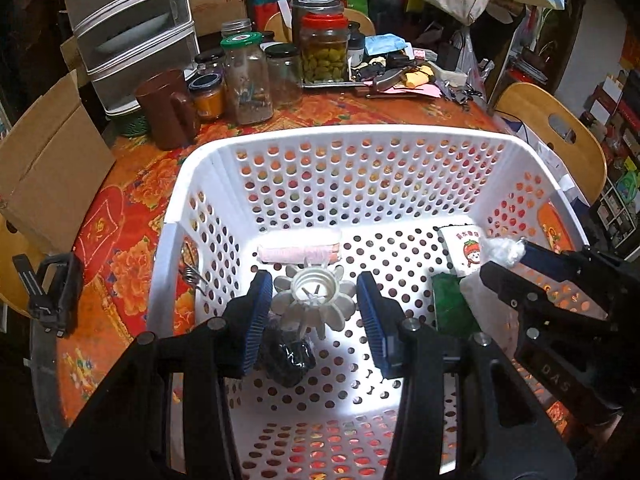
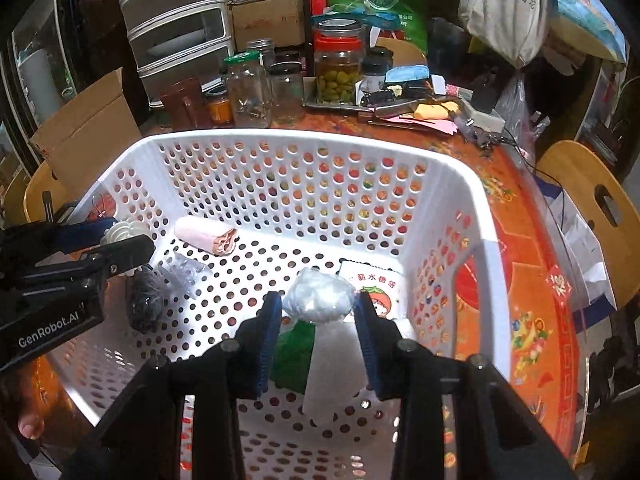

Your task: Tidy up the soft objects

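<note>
while poised over the white perforated plastic basket (image 1: 208, 160), left gripper (image 1: 316, 292) pinching a white ribbed flower-shaped plastic piece (image 1: 316, 300) between blue ridged pads (image 1: 260, 304), a threaded round neck showing at its middle. hanging under that piece, low inside the basket: a black, knobbly, glossy lump (image 1: 288, 360), material hard to tell. right gripper (image 2: 318, 304) clamped on a crinkly clear plastic bundle (image 2: 318, 296) with a stiff white tapered sheet (image 2: 332, 364) drooping beneath it toward the basket floor. lying on the basket floor near the far wall: a soft pale-pink roll (image 2: 206, 234), cylindrical, folded layers visible at its end. flat against the floor toward the basket's right wall: a white square packet (image 2: 376, 284) printed with a red cartoon tomato, and beside it a dark green textured piece (image 2: 292, 352). also on the floor, left of centre: a small crumpled clear wrapper (image 2: 182, 272). clipped on the basket's left wall: a metal spring clip (image 1: 192, 270). under the basket: an orange-red floral tablecloth (image 1: 120, 216), smooth and shiny. beyond the basket's far rim: glass jars (image 1: 248, 76), one holding green olives (image 1: 324, 54).
</note>
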The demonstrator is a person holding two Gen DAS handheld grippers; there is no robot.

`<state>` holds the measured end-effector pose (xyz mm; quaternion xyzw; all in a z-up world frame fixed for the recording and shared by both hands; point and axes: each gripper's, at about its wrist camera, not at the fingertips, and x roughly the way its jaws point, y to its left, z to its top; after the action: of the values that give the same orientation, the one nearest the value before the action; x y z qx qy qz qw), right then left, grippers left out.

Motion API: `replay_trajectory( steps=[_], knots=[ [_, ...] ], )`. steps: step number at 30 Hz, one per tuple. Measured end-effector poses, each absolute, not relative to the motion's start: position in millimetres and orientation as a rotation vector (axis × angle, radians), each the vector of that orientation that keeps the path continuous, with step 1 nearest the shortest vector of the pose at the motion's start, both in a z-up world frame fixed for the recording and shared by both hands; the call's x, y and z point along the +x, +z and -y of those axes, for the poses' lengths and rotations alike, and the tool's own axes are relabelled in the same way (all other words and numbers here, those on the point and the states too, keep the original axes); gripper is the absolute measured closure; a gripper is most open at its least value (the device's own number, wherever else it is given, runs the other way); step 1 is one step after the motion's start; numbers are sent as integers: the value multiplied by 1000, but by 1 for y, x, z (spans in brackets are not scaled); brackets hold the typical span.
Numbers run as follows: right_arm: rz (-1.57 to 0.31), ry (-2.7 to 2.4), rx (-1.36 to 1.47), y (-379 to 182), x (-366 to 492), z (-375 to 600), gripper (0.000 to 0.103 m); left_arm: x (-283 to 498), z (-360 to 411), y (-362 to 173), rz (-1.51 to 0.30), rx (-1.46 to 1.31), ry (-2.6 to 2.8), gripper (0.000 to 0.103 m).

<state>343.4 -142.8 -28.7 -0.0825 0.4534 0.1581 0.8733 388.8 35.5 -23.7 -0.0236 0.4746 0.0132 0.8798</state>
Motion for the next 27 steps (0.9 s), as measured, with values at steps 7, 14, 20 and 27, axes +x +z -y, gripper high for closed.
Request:
replay_trajectory(
  steps=[7,14,20,27],
  knots=[
    [-921,347,-161,-25,340,141,53,385,-35,-23,-977,-62,-2,60],
    [-848,365,-142,-6,320,143,14,370,-44,-8,-907,-119,-16,16],
    [-807,366,-132,11,298,156,6,336,-46,18,-813,-95,-17,0],
    [-743,355,-105,28,259,171,5,273,-46,36,-752,-56,-9,0]
  ],
)
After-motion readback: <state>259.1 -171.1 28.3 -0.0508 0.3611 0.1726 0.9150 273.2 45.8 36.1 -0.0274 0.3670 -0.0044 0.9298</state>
